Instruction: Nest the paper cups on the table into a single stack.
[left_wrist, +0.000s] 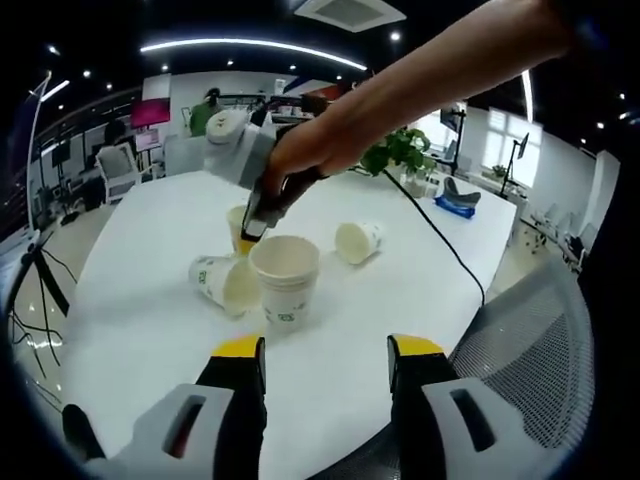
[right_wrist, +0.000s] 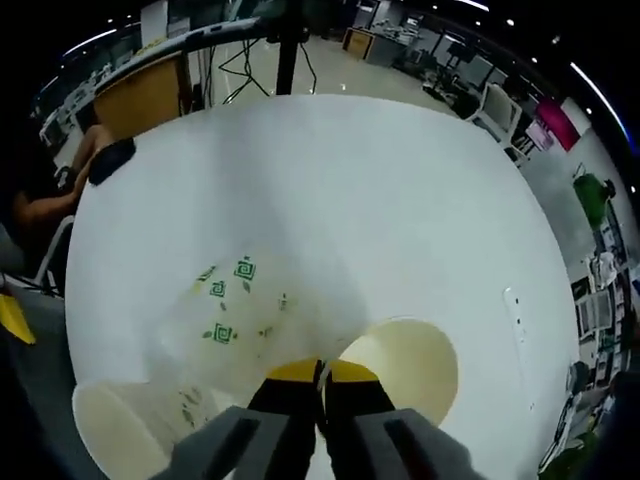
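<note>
Several white paper cups with green print are on the white table (left_wrist: 150, 300). One stands upright (left_wrist: 285, 280) in front of my open left gripper (left_wrist: 328, 350). Another lies on its side (left_wrist: 222, 282) just left of it, and a third lies further right (left_wrist: 358, 240). Behind the upright one is a fourth cup (left_wrist: 236, 222), and my right gripper (left_wrist: 250, 225), held by a hand (left_wrist: 300, 160), is shut on its rim. In the right gripper view my right gripper (right_wrist: 320, 378) pinches that cup's edge (right_wrist: 405, 370), with a lying cup (right_wrist: 230, 310) and another cup mouth (right_wrist: 115, 430) to the left.
A black cable (left_wrist: 440, 240) runs across the table's right side toward a potted plant (left_wrist: 400, 150) and a blue object (left_wrist: 455, 205). A grey mesh chair (left_wrist: 530, 340) stands at the near right edge. A dark object (right_wrist: 110, 160) lies near the table's edge.
</note>
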